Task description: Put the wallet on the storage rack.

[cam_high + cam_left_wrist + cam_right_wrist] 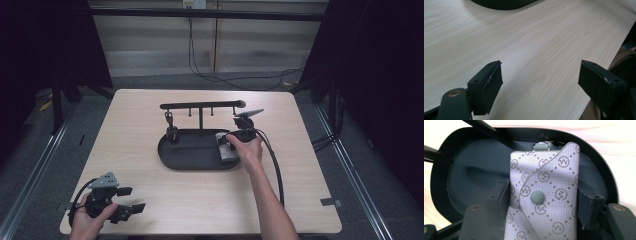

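A grey patterned pouch (226, 149) (544, 182) with a round snap button lies at the right end of a black oval tray (172, 156) (461, 182). My right gripper (231, 140) (542, 205) reaches into the tray from the right, its two jaws pressed against the pouch's opposite sides. A small metal clasp (543, 145) shows at the pouch's far end. My left gripper (133, 198) (540, 82) is held low over the table's front left corner, open, with only bare wood between its jaws.
A black stand (200, 106) with a crossbar and several hooks rises from the back of the tray. A small dark item (171, 129) hangs from its left hook. The light wooden table (150, 200) drops off close to the left gripper.
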`<state>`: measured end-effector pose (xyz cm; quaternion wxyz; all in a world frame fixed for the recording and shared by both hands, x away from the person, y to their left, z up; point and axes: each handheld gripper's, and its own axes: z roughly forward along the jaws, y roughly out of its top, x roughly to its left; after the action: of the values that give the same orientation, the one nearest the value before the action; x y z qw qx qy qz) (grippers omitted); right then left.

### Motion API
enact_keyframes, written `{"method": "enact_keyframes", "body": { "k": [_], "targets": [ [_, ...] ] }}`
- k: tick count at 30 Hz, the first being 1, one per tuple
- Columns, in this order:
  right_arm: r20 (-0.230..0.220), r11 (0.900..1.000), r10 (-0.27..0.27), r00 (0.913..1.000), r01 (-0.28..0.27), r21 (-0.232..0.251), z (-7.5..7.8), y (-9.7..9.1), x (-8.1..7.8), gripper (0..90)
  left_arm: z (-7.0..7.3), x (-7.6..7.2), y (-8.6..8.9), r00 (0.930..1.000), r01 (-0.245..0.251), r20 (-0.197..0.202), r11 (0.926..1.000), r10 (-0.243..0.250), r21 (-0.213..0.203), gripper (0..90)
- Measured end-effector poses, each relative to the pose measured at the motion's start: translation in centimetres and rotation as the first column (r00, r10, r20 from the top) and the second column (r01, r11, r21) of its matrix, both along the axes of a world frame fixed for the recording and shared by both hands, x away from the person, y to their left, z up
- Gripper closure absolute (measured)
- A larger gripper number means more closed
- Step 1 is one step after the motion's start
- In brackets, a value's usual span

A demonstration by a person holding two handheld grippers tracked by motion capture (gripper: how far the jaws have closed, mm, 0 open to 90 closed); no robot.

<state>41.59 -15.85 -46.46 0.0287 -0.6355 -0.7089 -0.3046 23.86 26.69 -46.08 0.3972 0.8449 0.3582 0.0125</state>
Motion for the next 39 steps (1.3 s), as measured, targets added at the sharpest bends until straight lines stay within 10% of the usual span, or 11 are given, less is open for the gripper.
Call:
{"method": "enact_keyframes", "body": {
  "k": [25, 39],
  "targets": [
    [0.092, 0.9992, 0.032, 0.9952, -0.030, -0.026, 1.0, -0.1, -0.8, 21.4, 0.1, 0.1, 0.1, 1.0000, -0.003, 0.004, 1.0000, 0.003, -0.007, 19.1],
    [0.222, 0.9975, 0.069, 0.9727, -0.064, -0.030, 2.8, -2.8, -2.7, 14.6, 0.1, 0.2, 0.1, 0.9998, -0.017, 0.003, 0.9998, 0.017, -0.012, 19.1]
  ]
}}
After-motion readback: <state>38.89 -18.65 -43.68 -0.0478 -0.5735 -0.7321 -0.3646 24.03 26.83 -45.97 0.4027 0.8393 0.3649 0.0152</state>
